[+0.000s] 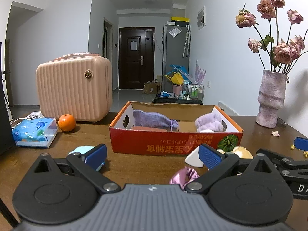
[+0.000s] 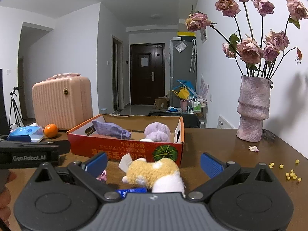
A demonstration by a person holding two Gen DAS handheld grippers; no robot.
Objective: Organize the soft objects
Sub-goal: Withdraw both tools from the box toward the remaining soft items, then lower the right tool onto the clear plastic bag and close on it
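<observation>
On table before the red box [image 2: 127, 150], right tongs [image 2: 153, 164] spread around yellow plush [image 2: 154, 171], left tongs [image 1: 153, 156] apart, empty; next likely: close, lift, box it.

The right claw [image 2: 153, 163] hangs with its blue pads wide apart over a yellow-and-white plush toy [image 2: 154, 174] on the wooden table [image 2: 211, 144]. Just behind the toy sits a red cardboard box [image 2: 125, 148] holding a purple knitted pouch [image 2: 111, 129] and a lilac plush [image 2: 156, 131]. Right of the box stands a vase [image 2: 252, 107] of dried roses.
</observation>
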